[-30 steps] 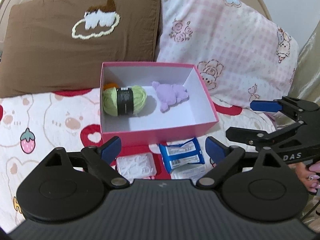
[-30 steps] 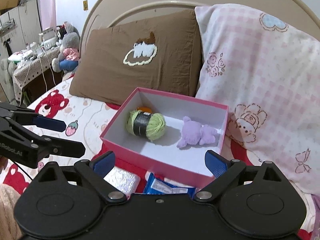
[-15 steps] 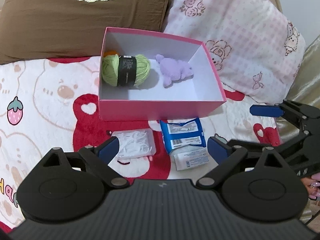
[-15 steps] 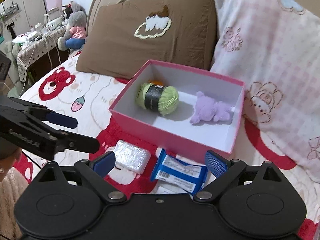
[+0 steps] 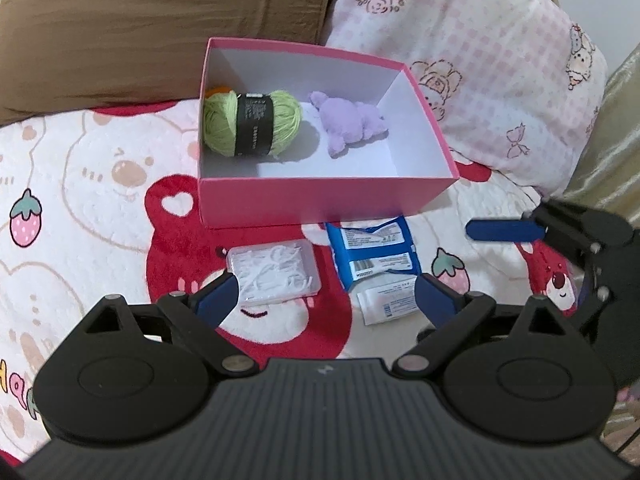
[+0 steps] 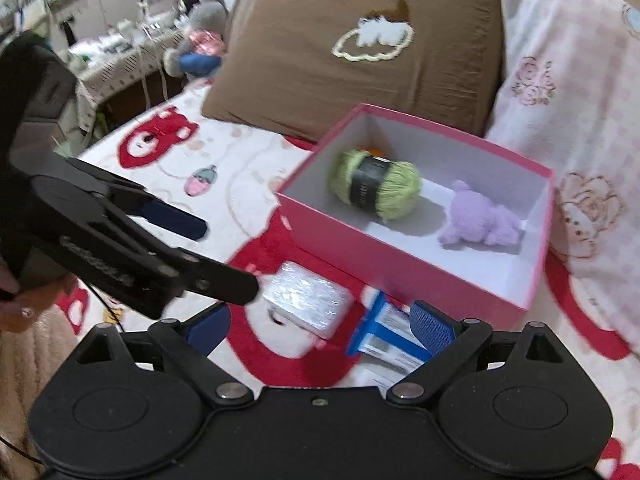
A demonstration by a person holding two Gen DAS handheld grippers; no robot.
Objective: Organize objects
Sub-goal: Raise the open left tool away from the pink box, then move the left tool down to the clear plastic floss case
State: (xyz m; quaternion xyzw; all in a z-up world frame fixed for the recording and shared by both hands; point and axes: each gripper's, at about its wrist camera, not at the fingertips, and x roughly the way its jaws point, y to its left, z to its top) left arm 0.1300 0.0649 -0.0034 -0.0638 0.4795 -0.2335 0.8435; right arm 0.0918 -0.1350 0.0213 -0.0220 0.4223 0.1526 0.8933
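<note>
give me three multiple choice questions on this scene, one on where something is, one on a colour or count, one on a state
1. Where does the clear plastic case lie?
A. inside the pink box
B. on the blanket in front of the pink box
C. on the brown pillow

2. What colour is the yarn ball?
A. green
B. red
C. white

3. How do the left gripper jaws stand?
A. shut on the case
B. shut on nothing
C. open

Answers:
1 B, it rests on the bear-print blanket, outside the pink box.
2 A, green yarn under a black band.
3 C, the blue pads sit wide apart with nothing between them.
</note>
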